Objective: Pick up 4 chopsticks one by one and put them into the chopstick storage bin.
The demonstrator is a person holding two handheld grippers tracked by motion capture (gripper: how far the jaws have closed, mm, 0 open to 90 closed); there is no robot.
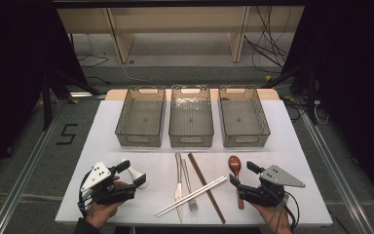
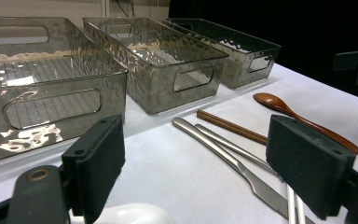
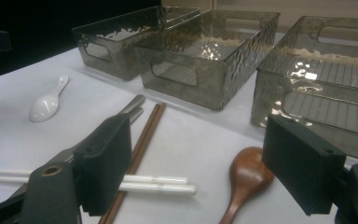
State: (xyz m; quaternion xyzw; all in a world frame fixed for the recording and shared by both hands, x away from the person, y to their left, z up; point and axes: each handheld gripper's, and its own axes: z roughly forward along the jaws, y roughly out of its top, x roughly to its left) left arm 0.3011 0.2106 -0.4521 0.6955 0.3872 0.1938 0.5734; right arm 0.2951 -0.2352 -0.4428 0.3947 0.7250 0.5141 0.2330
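Observation:
My left gripper (image 1: 135,173) rests at the table's front left with its jaws open around a white ceramic spoon (image 1: 133,172), whose white bowl (image 2: 133,215) lies just below and between the jaws. At the front right, my right gripper (image 1: 242,174) stands open over a brown wooden spoon (image 1: 235,165). Its bowl (image 3: 247,175) lies on the table between the jaws, untouched by the pads. Between the two hands lie a knife (image 1: 177,181), a fork (image 1: 189,189), brown chopsticks (image 1: 205,186) and white chopsticks (image 1: 197,194) crossing them.
Three clear ribbed plastic bins stand in a row at the back of the white table (image 1: 297,161): left bin (image 1: 140,140), middle bin (image 1: 191,141), right bin (image 1: 246,140). All three hold nothing. Dark floor and cables surround the table.

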